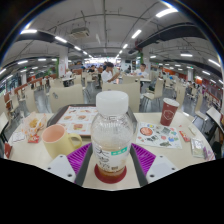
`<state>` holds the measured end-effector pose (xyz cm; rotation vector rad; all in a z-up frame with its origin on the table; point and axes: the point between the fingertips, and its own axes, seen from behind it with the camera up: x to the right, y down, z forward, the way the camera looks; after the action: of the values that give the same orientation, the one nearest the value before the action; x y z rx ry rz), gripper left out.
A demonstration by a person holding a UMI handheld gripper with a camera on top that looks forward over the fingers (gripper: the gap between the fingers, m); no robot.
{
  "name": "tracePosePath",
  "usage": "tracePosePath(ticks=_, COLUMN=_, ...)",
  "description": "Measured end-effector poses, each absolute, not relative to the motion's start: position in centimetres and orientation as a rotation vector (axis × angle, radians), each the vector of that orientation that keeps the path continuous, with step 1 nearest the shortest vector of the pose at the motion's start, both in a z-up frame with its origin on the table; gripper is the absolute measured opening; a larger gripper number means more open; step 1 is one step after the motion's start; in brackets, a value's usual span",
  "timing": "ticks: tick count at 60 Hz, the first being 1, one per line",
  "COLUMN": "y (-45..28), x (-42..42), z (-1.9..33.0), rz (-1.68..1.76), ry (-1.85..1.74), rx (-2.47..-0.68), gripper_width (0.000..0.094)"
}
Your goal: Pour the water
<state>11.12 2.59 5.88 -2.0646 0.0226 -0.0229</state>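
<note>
A clear plastic bottle (111,135) with a white cap and a white-and-green label stands upright between my fingers, with a red base ring near their tips. My gripper (111,160) is shut on the bottle; the purple pads (84,156) press its sides. A yellow cup (56,140) stands on the table (120,125) to the left of the bottle, close to the left finger. A red paper cup (169,111) stands further off to the right, beyond the fingers.
Trays with food wrappers and leftovers lie on the table: one at the far left (30,127), one behind the bottle (77,118), one at the right (160,135). A person (107,77) sits at a table beyond. Chairs and tables fill the hall.
</note>
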Motion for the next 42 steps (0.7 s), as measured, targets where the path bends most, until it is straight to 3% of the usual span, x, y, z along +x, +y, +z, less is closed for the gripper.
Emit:
tracePosePath(ticks=2, y=2.0, x=11.2, z=6.1, rz=-0.023, ry=0.031, rx=-2.083, gripper_width=0.0865)
tracePosePath(ticks=4, y=1.3, x=11.4, z=6.4, rz=-0.035, ry=0.038, rx=-2.099, gripper_width=0.0828)
tracePosePath(ticks=25, y=-12.6, x=8.9, z=14.7, rz=-0.127, ry=0.083, rx=-2.247, gripper_width=0.0843)
tracePosePath(ticks=42, y=-17.9, x=6.9, z=17.6, rz=-0.174, ry=0.105, rx=-2.246, gripper_width=0.0845)
